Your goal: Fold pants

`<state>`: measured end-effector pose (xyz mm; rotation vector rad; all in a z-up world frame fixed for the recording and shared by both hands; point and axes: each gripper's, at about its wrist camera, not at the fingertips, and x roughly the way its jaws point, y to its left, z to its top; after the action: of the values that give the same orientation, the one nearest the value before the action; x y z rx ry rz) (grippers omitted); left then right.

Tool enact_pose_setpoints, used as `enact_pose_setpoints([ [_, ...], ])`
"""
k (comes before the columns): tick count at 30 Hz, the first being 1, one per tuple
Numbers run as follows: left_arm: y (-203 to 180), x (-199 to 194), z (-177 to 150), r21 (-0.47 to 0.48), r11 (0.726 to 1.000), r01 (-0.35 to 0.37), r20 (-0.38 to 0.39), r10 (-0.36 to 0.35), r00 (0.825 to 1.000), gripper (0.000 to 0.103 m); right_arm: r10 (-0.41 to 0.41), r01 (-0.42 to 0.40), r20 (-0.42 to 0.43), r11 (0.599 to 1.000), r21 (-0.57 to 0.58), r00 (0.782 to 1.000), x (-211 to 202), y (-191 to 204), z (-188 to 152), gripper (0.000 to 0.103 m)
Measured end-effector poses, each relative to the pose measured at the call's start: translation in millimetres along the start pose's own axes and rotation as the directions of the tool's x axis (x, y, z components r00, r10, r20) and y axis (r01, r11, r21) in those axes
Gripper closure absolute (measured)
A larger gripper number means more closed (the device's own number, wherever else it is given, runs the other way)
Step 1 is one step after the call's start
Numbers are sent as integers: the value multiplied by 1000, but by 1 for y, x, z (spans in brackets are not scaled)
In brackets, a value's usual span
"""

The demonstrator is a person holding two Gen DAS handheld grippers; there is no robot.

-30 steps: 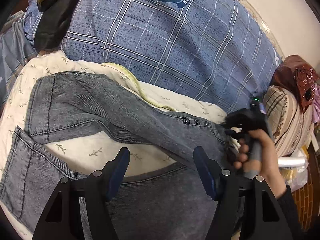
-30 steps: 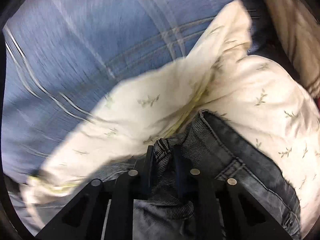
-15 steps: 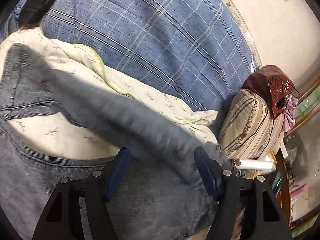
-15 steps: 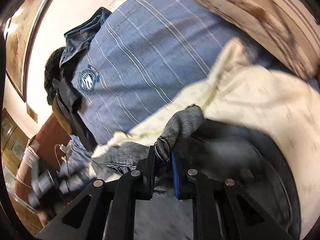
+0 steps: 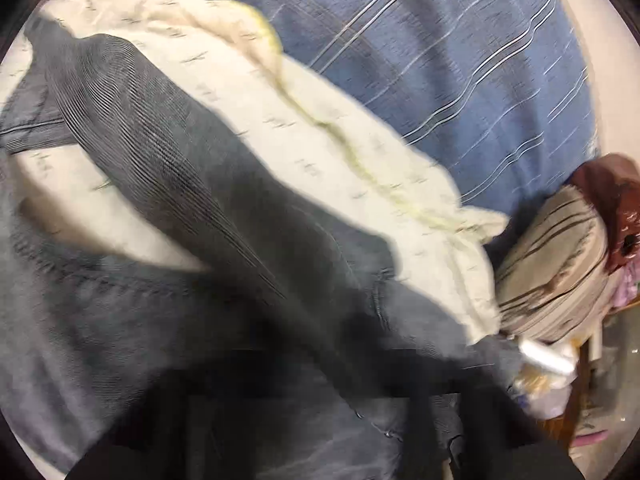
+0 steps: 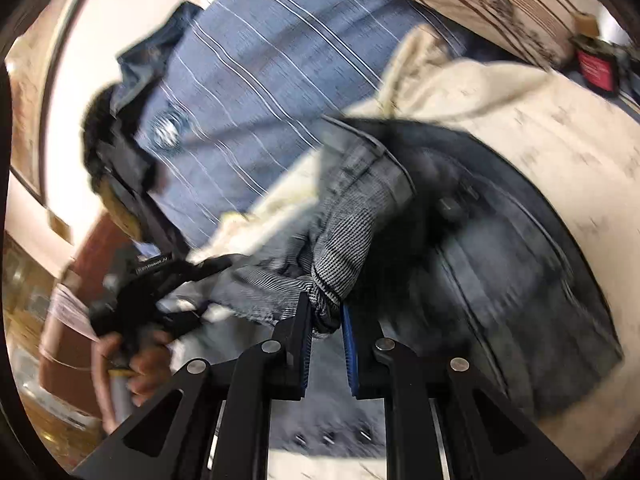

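Observation:
The grey denim pants (image 5: pixel 240 240) lie on a cream leaf-print cloth (image 5: pixel 360 152) spread over the bed. My right gripper (image 6: pixel 326 316) is shut on a bunched fold of the pants (image 6: pixel 344 240), lifted just off the rest of the denim. In the right wrist view my left gripper (image 6: pixel 188 292) is at the left, held by a hand (image 6: pixel 140 364), its jaws closing on a grey edge of the same pants. In the left wrist view the picture is blurred, and its own fingers are lost in dark denim at the bottom.
A blue plaid blanket (image 5: pixel 440 60) covers the bed behind the cream cloth. A striped pillow (image 5: pixel 552 264) and a brown bag (image 5: pixel 616 208) sit at the right edge. Dark clothes (image 6: pixel 120 160) lie at the far end of the bed.
The left gripper stood open above the pants; now it has dropped into the denim and its fingers no longer show. The right gripper has carried its fold sideways, towards the left gripper.

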<state>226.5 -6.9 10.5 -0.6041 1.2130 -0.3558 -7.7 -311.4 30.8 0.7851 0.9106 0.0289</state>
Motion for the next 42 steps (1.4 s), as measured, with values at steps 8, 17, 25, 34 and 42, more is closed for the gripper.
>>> enact_pose_setpoints([
  [8, 32, -42, -70, 130, 984, 119, 105, -133, 986, 97, 44, -42, 98, 999, -21, 994, -24, 1, -5, 79],
  [17, 63, -11, -80, 114, 981, 155, 64, -163, 985, 86, 11, -20, 96, 995, 97, 995, -2, -27, 6, 29],
  [25, 76, -23, -76, 47, 986, 160, 68, -163, 984, 100, -54, 46, 93, 995, 88, 994, -14, -32, 26, 91],
  [34, 38, -114, -139, 232, 957, 172, 175, -215, 961, 101, 11, -13, 73, 1000, 18, 997, -56, -18, 54, 91],
  [42, 44, -71, -183, 347, 937, 41, 108, -83, 991, 100, -267, 265, 24, 963, 47, 964, -39, -53, 9, 85],
])
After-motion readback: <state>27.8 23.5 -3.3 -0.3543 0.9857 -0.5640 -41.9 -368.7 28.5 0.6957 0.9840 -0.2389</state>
